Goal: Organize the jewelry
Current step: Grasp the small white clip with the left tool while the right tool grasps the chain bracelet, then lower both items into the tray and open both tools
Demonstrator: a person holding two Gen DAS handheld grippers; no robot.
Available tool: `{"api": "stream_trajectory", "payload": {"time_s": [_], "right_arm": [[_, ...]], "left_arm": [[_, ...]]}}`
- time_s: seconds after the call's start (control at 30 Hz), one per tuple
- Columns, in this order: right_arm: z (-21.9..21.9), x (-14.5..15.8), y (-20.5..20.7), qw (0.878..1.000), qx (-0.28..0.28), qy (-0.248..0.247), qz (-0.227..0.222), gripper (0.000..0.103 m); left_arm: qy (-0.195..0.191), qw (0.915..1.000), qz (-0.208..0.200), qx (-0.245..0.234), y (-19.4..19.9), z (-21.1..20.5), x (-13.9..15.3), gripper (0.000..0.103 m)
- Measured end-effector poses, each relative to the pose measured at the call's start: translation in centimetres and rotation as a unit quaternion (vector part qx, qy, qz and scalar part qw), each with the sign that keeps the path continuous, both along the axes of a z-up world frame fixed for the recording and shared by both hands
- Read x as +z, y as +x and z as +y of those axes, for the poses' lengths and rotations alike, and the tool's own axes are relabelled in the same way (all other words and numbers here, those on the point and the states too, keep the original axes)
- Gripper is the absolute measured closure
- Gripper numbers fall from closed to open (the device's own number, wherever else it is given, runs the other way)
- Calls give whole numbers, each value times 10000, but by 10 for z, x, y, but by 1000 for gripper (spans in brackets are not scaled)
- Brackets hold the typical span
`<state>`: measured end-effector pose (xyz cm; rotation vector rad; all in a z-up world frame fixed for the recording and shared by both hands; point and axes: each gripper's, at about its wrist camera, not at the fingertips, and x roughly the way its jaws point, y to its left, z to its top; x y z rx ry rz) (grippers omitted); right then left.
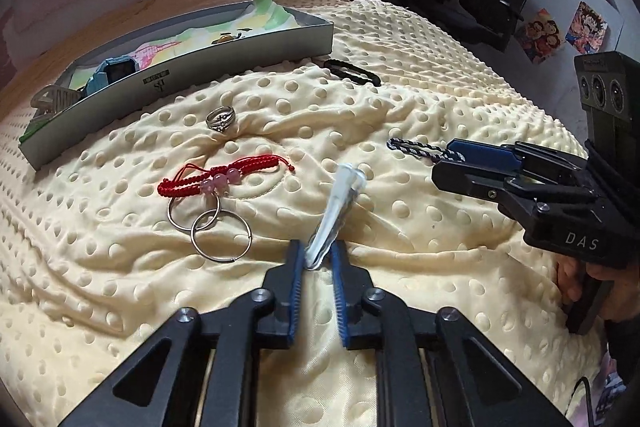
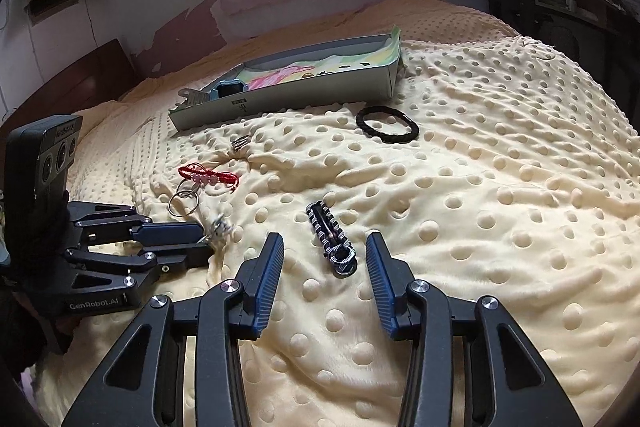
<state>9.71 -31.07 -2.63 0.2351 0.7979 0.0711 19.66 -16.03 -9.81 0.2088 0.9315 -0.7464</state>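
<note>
While the left gripper (image 1: 318, 255) sits at the bottom centre of its own view, we see its blue pads pinched on the near end of a clear clip (image 1: 336, 211), which slants up and away over the cream blanket (image 1: 420, 67). In the right wrist view, the right gripper (image 2: 324, 247) stands with its jaws spread wide at the lower centre, holding nothing; a braided cord (image 2: 330, 237) lies on the blanket between and just beyond its fingertips. To the left of centre in the left view, we find a red bracelet (image 1: 224, 175) with pink beads, partly overlapping two hoops (image 1: 208, 223) below it, and a ring (image 1: 220, 119) above it. A black band (image 1: 352, 71) lies near the right end of the box (image 1: 180, 79), which spans the upper left of the frame. Inside the box we note a blue watch (image 1: 110, 73) at its left end, on a colourful lining; a pale hair claw (image 1: 52, 103) rests at that same end.
</note>
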Motion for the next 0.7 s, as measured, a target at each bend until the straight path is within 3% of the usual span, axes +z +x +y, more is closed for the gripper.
{"api": "stream_trajectory", "payload": {"time_s": [0.2, 0.47, 0.7], "right_arm": [[4, -2, 2, 9999, -1, -98, 74, 89], [9, 13, -7, 9991, -4, 31, -427, 89], [14, 35, 16, 9950, -140, 210, -970, 89]], "left_arm": [[-238, 9997, 29, -62, -3, 4, 4, 99], [-508, 9977, -439, 113, -17, 14, 30, 100], [-876, 9900, -843, 716, 3, 25, 65, 100]]}}
